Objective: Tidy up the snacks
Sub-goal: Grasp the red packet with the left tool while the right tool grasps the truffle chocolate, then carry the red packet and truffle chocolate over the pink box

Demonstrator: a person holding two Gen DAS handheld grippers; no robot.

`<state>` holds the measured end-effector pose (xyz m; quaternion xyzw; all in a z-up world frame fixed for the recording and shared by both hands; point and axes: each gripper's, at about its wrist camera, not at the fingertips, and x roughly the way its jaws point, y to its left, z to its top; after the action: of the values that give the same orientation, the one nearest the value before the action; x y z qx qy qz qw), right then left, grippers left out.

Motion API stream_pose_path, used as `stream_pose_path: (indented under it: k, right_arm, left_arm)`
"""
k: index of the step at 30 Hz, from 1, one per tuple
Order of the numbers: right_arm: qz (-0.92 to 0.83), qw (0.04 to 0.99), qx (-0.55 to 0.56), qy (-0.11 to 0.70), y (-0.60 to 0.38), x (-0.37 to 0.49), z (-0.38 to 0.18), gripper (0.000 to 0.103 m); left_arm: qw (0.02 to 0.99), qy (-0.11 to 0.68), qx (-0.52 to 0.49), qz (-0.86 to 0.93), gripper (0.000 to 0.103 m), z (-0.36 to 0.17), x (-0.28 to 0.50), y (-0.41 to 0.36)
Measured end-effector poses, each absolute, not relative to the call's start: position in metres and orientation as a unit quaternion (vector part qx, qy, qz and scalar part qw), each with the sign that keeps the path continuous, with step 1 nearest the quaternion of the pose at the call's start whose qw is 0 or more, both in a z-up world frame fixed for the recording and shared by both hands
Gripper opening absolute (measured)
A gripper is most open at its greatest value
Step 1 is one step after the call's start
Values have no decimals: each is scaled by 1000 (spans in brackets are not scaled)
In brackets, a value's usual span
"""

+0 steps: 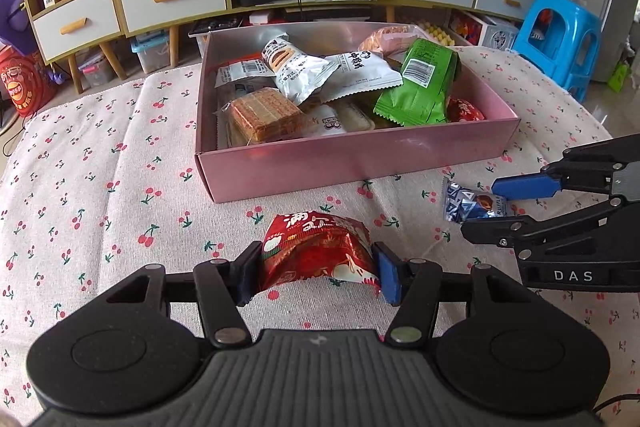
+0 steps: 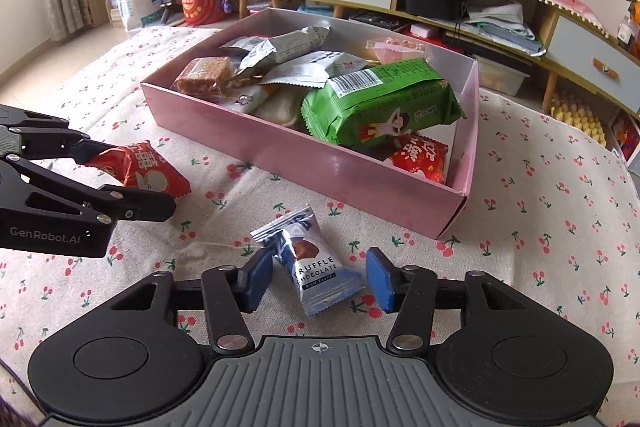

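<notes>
The left gripper (image 1: 318, 273) pinches a red snack packet (image 1: 316, 253) between its two blue pads, which press into the packet's sides so the wrapper bulges between them. The right wrist view shows the same packet (image 2: 138, 167) caught at the tip of the left gripper (image 2: 120, 179), over the cherry-print cloth that covers the counter (image 1: 120, 155).

The right gripper (image 2: 318, 277) is set around a blue and white truffle chocolate (image 2: 312, 267) that lies on the cloth. Its left pad (image 2: 258, 277) touches the wrapper's left edge, while the right pad (image 2: 380, 277) stands just off the wrapper's right corner, so the gripper is part-way spread and not yet clamping the chocolate. From the left wrist view the chocolate (image 1: 474, 205) sits between the right gripper's fingers (image 1: 496, 207), off to the right of the left gripper.

Ahead of both grippers stands a pink box (image 1: 352, 163) on the cloth, well beyond the red packet and close past the chocolate. Inside it lie mixed snacks: a green packet (image 2: 384, 103) at the right end, a second red packet (image 2: 418, 157) beneath it, white wrappers (image 1: 304, 67) in the middle and a brown wafer block (image 1: 266, 115) at the left.
</notes>
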<state>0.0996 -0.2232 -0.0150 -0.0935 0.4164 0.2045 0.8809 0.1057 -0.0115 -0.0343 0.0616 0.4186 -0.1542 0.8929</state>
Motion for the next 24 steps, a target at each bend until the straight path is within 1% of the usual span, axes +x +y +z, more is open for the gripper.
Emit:
stream_pose_path:
  k: [1,5,12,24]
  right_arm:
    - [207,879,-96,418,-222,99,-14,35]
    - [213,875,-101,423,-218,95,-10,32]
    - [219,875,-73,426,-222,92,3,32]
    - [209,896,35,390,-236,105,38,32]
  left_arm:
    - [893,419,61,-155,54,-34,105,-11]
    - [894,415,55,-158,54,-28,104,-9]
    - [898,405,44,-169,52,-15,99,-8]
    - [915,370,6,-163,51,9,109,-4]
